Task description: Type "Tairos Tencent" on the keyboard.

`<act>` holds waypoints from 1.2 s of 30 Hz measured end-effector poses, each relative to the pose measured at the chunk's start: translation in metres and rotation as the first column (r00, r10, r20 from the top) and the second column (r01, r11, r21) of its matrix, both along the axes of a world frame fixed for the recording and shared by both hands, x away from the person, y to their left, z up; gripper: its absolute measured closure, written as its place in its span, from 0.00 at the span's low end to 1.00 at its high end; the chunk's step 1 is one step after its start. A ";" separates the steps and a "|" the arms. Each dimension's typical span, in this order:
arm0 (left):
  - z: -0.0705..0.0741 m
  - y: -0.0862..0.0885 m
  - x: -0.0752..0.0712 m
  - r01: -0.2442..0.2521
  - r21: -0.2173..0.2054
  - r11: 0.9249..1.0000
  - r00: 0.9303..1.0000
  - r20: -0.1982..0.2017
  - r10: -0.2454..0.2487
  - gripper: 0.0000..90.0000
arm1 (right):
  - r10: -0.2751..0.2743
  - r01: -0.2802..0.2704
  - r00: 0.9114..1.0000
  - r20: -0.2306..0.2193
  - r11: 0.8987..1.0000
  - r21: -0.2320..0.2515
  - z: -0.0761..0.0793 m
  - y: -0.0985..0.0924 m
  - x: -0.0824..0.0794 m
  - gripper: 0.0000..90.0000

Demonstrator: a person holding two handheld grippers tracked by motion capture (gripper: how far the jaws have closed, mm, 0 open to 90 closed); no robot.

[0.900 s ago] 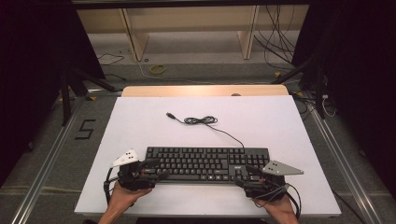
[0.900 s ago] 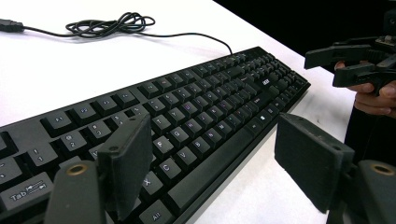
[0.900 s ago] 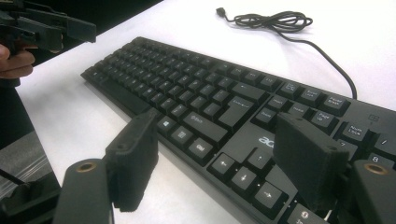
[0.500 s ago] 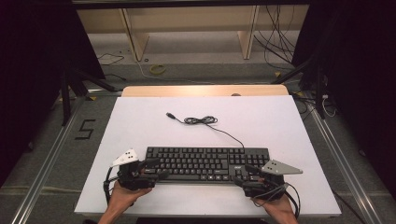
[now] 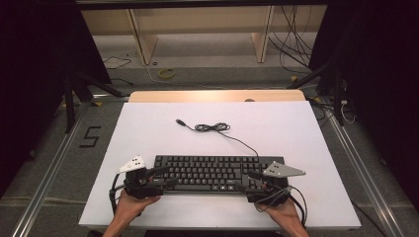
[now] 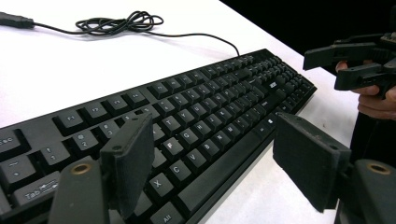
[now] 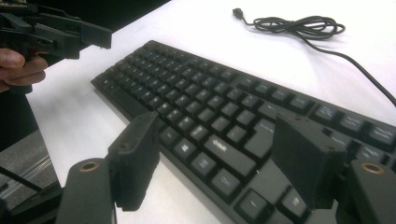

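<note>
Sitting flat near the six o'clock edge of the white table [image 5: 148, 128]: a black keyboard [image 5: 212, 173], long side running from nine o'clock to three o'clock. Trailing from its far right corner toward twelve o'clock: a thin cable [image 5: 237, 140], bunching into a loose coil [image 5: 212, 127] and ending in a plug [image 5: 181, 121] at about eleven o'clock of the coil.

Hovering at the keyboard's nine o'clock end: the left gripper [image 5: 165, 177], jaws spread wide, holding nothing, one pad [image 6: 128, 163] hanging over the letter keys and the other [image 6: 310, 163] over bare table beyond the near edge. Hovering at the three o'clock end: the right gripper [image 5: 245, 181], likewise gaping and empty, straddling the near edge in the same way, one pad [image 7: 303, 156] above the keys, the other [image 7: 135, 158] off the board.

Likely readying for a two-ended pinch and lift. Risks from here, judging by the layout:
- Closing on keycaps rather than the frame: pressing or popping keys, and a slippery hold.
- Lifting one end sooner than the other: tilting the board, twisting it out of the shallower grip.
- Carrying toward six o'clock: dragging the cable taut, whipping the coil across the table.
- Biting too little of the thin edge: dropping the board.
</note>
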State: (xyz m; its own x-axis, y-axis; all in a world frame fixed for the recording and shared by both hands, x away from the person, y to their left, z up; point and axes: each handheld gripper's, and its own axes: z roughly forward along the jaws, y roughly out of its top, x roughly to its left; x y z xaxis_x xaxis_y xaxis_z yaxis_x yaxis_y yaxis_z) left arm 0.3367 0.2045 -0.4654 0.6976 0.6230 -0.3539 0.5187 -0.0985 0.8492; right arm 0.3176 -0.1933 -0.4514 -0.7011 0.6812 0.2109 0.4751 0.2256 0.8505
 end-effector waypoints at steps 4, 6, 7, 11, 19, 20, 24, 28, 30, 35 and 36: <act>0.001 0.002 -0.001 -0.008 0.010 1.000 1.000 0.005 0.008 0.32 | 0.013 -0.014 1.000 -0.003 1.000 -0.012 0.007 0.013 0.007 0.39; 0.001 0.003 -0.002 -0.008 0.021 1.000 1.000 -0.005 0.008 0.35 | 0.021 -0.021 1.000 -0.004 1.000 -0.023 0.011 0.020 0.010 0.40; 0.001 0.003 -0.002 -0.008 0.021 1.000 1.000 -0.005 0.008 0.36 | 0.027 -0.027 1.000 -0.005 0.999 -0.025 0.012 0.024 0.012 0.40; 0.000 0.005 0.000 -0.022 0.036 0.999 1.000 -0.015 0.022 0.39 | 0.043 -0.044 0.999 -0.014 0.998 -0.040 0.015 0.036 0.021 0.41; 0.000 0.008 0.001 -0.048 0.098 0.994 0.998 -0.028 0.051 0.50 | 0.065 -0.067 0.997 -0.038 0.996 -0.063 0.015 0.056 0.037 0.50; 0.000 0.009 0.001 -0.053 0.106 0.993 0.998 -0.036 0.057 0.53 | 0.066 -0.069 0.997 -0.045 0.995 -0.066 0.015 0.059 0.039 0.52; -0.001 0.012 0.003 -0.065 0.141 0.988 0.995 -0.065 0.075 0.62 | 0.079 -0.085 0.994 -0.071 0.993 -0.085 0.015 0.072 0.049 0.58; -0.002 0.015 0.004 -0.080 0.185 0.979 0.994 -0.064 0.093 0.68 | 0.086 -0.093 0.993 -0.076 0.991 -0.092 0.015 0.081 0.055 0.64; -0.002 0.016 0.005 -0.088 0.205 0.975 0.992 -0.074 0.105 0.75 | 0.096 -0.105 0.992 -0.085 0.989 -0.108 0.014 0.091 0.062 0.71; -0.004 0.018 0.007 -0.087 0.237 0.968 0.990 -0.087 0.111 0.85 | 0.115 -0.128 0.988 -0.106 0.983 -0.133 0.009 0.107 0.069 0.82; -0.004 0.019 0.007 -0.088 0.244 0.966 0.990 -0.089 0.112 0.87 | 0.116 -0.131 0.987 -0.110 0.982 -0.137 0.007 0.109 0.070 0.84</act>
State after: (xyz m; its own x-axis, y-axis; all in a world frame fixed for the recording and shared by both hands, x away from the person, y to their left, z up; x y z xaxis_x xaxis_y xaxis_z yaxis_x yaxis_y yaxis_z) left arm 0.3435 0.2230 -0.4692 0.5956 0.7628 -0.2517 0.6184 -0.2355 0.7498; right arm 0.3877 -0.0838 -0.4439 -0.7619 0.6189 0.1910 0.5174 0.4041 0.7543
